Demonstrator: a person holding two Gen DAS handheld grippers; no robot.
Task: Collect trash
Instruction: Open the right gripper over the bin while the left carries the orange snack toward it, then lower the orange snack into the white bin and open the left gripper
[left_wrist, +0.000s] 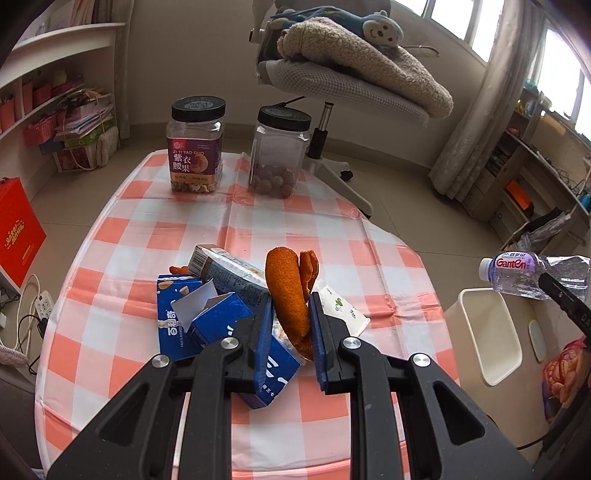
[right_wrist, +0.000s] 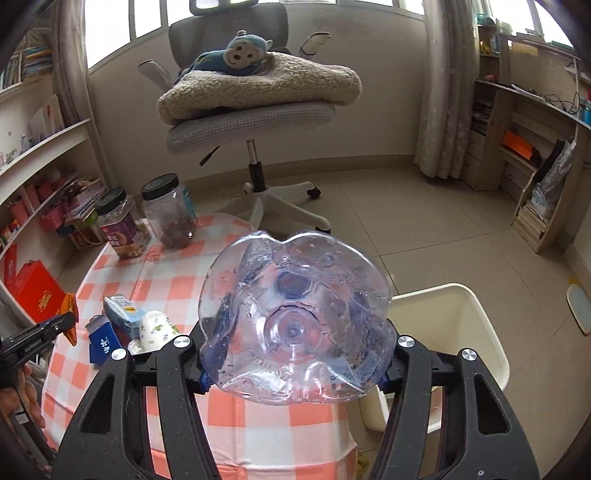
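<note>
The left claw (left_wrist: 290, 325) clenches orange peel (left_wrist: 286, 291) at frame centre, lifted clear of the counter (left_wrist: 229, 229). The right claw (right_wrist: 293, 354) grips a crushed bottle (right_wrist: 295, 317), lower centre, beside the bin (right_wrist: 476, 332), probably for dropping.

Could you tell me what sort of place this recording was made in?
Most likely a room in someone's home, perhaps a study or bedroom. An office chair piled with a blanket and a plush monkey stands by the window, cluttered bookshelves line the walls, and snack jars sit on a table with a checked cloth.

Crushed clear bottle (right_wrist: 295, 325) clamped in the right hand-held gripper (right_wrist: 293, 373) — white bin (right_wrist: 476, 332) just beyond
</note>
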